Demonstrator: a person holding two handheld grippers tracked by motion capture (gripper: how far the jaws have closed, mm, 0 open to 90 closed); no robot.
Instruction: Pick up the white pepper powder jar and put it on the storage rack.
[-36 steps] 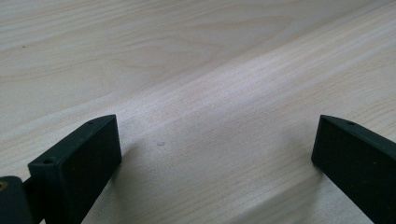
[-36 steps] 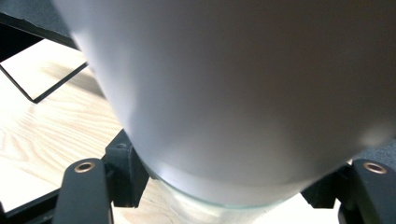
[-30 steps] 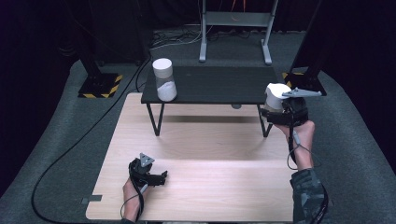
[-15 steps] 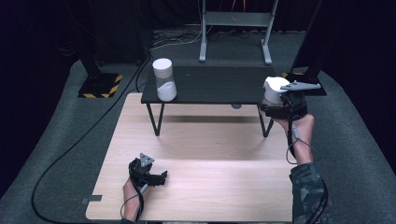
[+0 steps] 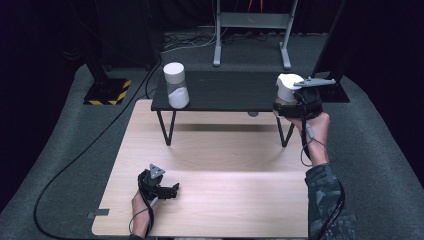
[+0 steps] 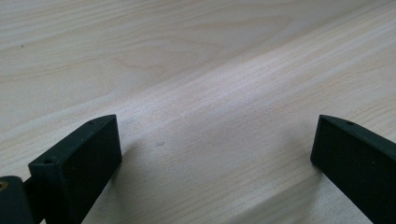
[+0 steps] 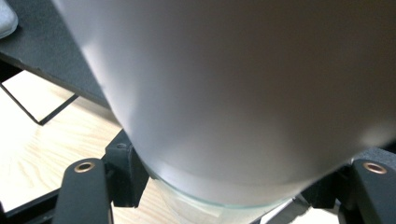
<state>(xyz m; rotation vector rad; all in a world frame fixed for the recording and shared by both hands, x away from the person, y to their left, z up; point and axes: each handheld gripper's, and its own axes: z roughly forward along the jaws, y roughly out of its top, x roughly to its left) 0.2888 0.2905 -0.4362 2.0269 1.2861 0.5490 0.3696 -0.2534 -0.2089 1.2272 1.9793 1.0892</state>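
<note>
surface: light wooden table (image 5: 225, 210) | on it: black stand (image 5: 225, 92) | on stand: 1 white jar (image 5: 176, 85)

No legible text or labels anywhere

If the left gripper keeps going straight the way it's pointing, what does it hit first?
Probably the light wooden tabletop: the left gripper, jaws open and empty, angles down at bare wood with nothing between.

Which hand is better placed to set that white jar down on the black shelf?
The right: its tongs already grip the white jar at the black shelf's right end. The left tongs rest open on the wooden table.
</note>
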